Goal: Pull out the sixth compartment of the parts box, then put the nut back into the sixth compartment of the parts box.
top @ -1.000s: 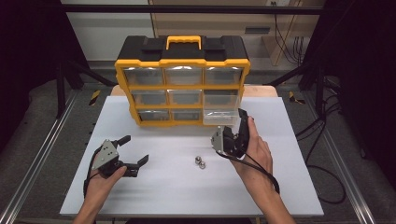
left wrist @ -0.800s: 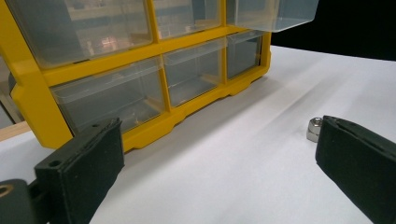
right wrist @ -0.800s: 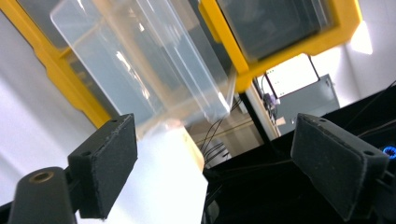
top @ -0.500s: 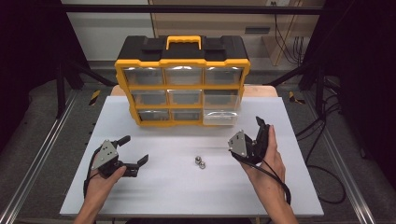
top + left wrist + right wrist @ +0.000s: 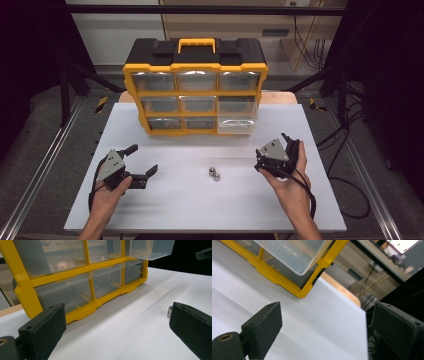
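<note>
Right gripper (image 5: 289, 142): jaws wide apart, nothing between them. They have just been opening further. In its own view the two black pads (image 5: 263, 325) stand far to either side with bare table (image 5: 312, 330) between. Gripper sits low over the right part of the table, held in the right hand (image 5: 290, 187), cable trailing back along the wrist. It points toward the far right; the cabinet's (image 5: 294, 287) lower corner and the pulled-out drawer (image 5: 294, 255) lie ahead and to the left in its view.

Left gripper (image 5: 142, 161): jaws also spread, empty. Held by the left hand (image 5: 107, 192) at the near left of the table, pointing right and slightly away. Its own view looks across bare table at the cabinet's bottom row of clear drawers (image 5: 106, 282); a nut's edge (image 5: 169, 311) peeks out just behind the right-hand pad (image 5: 192, 327).

Nuts (image 5: 214, 173): two small metal ones, lying touching or nearly so on the table, about midway between the grippers, nearer the front than the cabinet. Neither gripper touches them.

Cabinet (image 5: 195, 67): yellow frame, black top with yellow handle, three rows of three clear drawers, standing at the far middle of the table. Bottom-right drawer (image 5: 235, 125) is pulled out partway; the others sit flush. Contents of the drawers cannot be made out.
</note>
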The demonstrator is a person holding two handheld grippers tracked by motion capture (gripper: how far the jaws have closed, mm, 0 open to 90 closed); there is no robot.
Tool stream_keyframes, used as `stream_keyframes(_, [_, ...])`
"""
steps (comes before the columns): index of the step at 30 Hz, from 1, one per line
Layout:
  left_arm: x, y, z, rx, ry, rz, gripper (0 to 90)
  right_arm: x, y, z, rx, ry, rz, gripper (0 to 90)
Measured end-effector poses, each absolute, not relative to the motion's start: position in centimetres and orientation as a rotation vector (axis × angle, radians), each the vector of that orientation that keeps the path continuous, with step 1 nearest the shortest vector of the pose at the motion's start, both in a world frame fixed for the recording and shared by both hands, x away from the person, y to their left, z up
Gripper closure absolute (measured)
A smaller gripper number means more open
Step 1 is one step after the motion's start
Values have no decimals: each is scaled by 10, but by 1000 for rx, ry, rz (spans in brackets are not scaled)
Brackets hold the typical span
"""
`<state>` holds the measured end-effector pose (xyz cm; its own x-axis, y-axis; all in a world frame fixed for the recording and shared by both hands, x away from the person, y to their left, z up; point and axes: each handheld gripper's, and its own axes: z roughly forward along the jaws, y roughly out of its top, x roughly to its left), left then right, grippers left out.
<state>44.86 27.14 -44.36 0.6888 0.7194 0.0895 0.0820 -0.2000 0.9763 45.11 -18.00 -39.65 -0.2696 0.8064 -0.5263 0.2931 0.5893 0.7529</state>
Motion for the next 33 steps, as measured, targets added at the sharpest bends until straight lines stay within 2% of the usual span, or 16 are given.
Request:
stream_keyframes(6, [447,274,-442,1683,641,665,9,450,-182,-400,929,1900,744,124])
stream_keyframes(13, [447,277,-441,1638,646,663,6,452,-178,-406,983,2036,839,91])
stream_keyframes(33, [447,279,-440,1641,648,667,6,446,-151,-419,938,2176,857,78])
